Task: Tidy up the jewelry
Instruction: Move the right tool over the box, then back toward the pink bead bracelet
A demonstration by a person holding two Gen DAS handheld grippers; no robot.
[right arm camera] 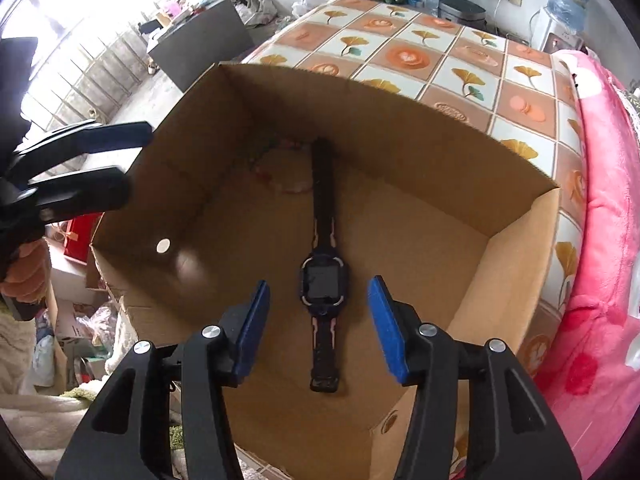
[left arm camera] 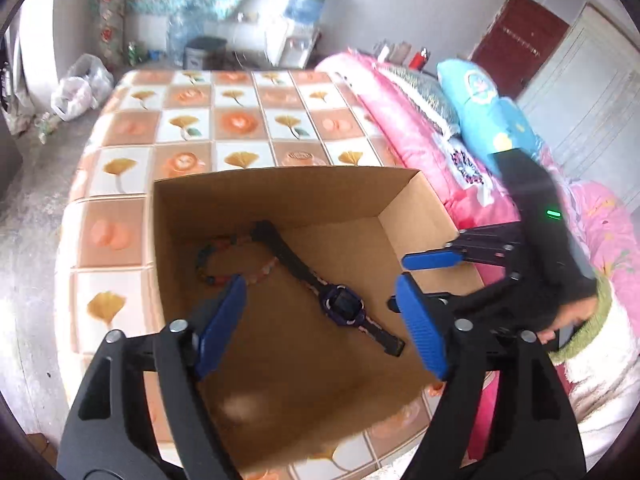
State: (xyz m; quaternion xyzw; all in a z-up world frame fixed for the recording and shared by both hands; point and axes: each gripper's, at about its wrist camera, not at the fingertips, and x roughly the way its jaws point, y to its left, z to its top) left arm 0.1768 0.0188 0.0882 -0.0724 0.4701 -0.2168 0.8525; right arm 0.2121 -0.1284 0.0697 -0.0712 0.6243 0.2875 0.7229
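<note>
An open cardboard box (left arm camera: pixel 280 196) (right arm camera: pixel 400 140) stands on a table with a flower-patterned cloth (left arm camera: pixel 240 124). On the box floor lies a dark blue watch (left arm camera: pixel 343 303) (right arm camera: pixel 323 284) with a black strap, stretched out flat. At the strap's far end lies a colourful bead bracelet (left arm camera: pixel 208 258) touching a pink bead bracelet (left arm camera: pixel 262 271) (right arm camera: pixel 280 178). My left gripper (left arm camera: pixel 320 300) (right arm camera: pixel 132 164) hangs open over the box, nothing between its blue pads. My right gripper (right arm camera: pixel 319 300) (left arm camera: pixel 424 280) is open above the watch and touches nothing.
A pink quilt (left arm camera: pixel 420 140) (right arm camera: pixel 608 200) and a blue pillow (left arm camera: pixel 480 96) lie right of the table. A person's hand (left arm camera: pixel 572 312) holds the right gripper at the box's right wall. Bags, boxes and clutter (right arm camera: pixel 80 320) lie on the floor past the box's left side.
</note>
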